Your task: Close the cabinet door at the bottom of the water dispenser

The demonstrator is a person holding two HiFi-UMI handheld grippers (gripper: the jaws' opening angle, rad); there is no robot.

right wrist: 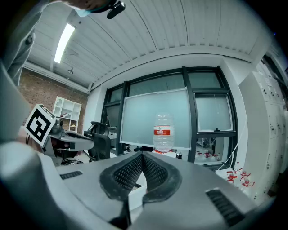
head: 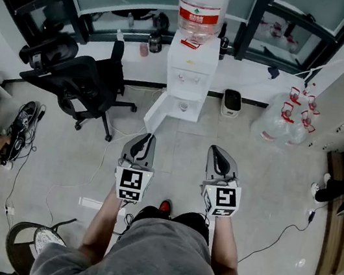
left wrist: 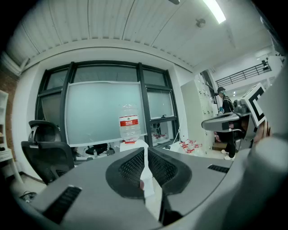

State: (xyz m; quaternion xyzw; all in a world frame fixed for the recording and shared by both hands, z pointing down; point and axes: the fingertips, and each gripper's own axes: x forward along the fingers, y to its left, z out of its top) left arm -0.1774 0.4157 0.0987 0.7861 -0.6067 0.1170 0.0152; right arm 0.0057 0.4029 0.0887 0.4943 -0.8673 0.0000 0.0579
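L gripper [left wrist: 145,152] – jaws shut, tips pressed together w/ nothing between them; only a thin sliver of the white dispenser shows past them. R gripper [right wrist: 142,155] is the same: jaws closed tip to tip, empty. In the head view both are held out side by side in front of the person, L [head: 149,138] and R [head: 213,149], each w/ its marker cube nearest the body, pointing roughly level toward the window wall.

Ahead of them, apart from both, stands the water dispenser [head: 189,71], white, against the window sill, w/ a clear bottle [head: 202,4] w/ a red label upside down on top. Its bottom cabinet door [head: 156,113] hangs open – swung out to the view's left of the base and angled toward the L gripper, leaving the lower compartment exposed. No jaw touches it.

Farther out: a black office chair [head: 80,81] left of the dispenser, a small white bin [head: 231,102] just right of it, and a bunch of empty water bottles [head: 286,119] by the right wall. All sit on a pale tiled floor [head: 269,183].
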